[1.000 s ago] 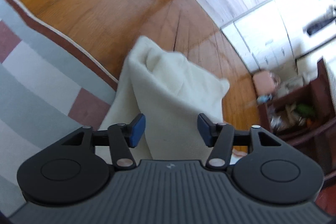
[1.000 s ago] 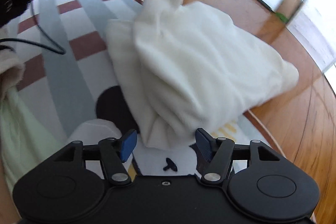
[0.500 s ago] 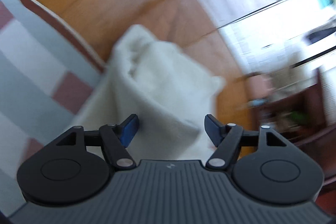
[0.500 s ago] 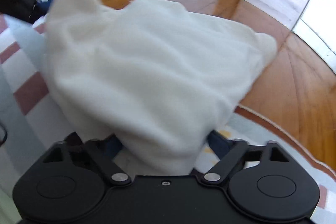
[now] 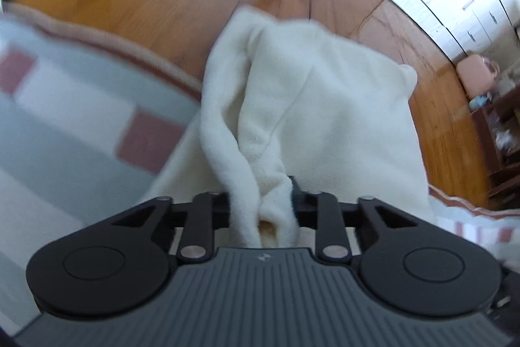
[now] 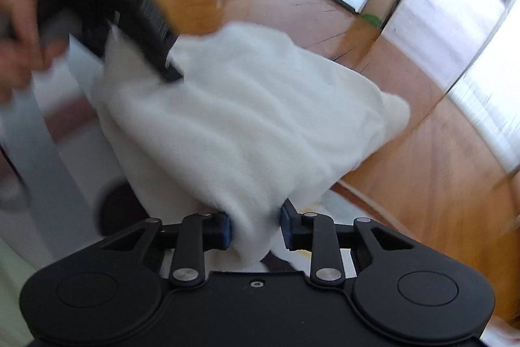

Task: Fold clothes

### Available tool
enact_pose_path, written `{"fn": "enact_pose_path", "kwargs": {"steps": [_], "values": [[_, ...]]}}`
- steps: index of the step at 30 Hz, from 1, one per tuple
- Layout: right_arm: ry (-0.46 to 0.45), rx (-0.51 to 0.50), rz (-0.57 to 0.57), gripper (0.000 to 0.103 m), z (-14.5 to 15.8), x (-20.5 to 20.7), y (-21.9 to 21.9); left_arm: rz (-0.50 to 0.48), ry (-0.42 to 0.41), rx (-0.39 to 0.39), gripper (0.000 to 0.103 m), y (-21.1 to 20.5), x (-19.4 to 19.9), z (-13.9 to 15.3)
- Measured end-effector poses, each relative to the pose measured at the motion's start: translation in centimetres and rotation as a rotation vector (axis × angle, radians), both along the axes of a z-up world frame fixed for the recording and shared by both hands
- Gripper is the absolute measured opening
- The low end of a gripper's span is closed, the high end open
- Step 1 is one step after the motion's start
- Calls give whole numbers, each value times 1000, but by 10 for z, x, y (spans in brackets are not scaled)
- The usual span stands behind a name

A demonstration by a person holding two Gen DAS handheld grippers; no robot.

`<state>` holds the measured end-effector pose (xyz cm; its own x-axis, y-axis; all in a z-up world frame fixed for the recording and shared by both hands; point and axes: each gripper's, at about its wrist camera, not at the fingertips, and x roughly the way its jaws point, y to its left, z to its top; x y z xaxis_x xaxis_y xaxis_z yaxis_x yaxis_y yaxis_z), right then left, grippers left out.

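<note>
From left to right, we see the left tongs (image 5: 261, 205) and the right tongs (image 6: 255, 228), which have just been closing, each pinching a bunched edge of the white fleece garment (image 5: 325, 106), which hangs above the striped rug (image 5: 65, 106). We judge it light, soft and floppy, best held at corners or hems. We see no containers.

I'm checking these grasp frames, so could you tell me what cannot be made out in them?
- Left gripper pads, left wrist view: buried in the white garment.
- Garment type: bunched folds hide its shape.
- Left gripper, right wrist view: motion-blurred.
- Dark rug patch, right wrist view: partly covered by the garment.
</note>
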<state>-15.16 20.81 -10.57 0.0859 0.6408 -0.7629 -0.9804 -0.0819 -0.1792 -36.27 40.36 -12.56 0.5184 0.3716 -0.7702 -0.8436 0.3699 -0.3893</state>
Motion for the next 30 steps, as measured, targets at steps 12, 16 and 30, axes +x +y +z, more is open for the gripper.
{"fn": "enact_pose_path", "kwargs": {"steps": [12, 16, 30], "values": [[96, -96, 277, 37, 2, -10, -3, -25, 315, 65, 25, -11, 4, -4], [438, 36, 196, 51, 40, 42, 4, -12, 281, 11, 32, -2, -7, -8], [164, 149, 13, 51, 3, 103, 107, -26, 186, -116, 41, 21, -22, -30]]}}
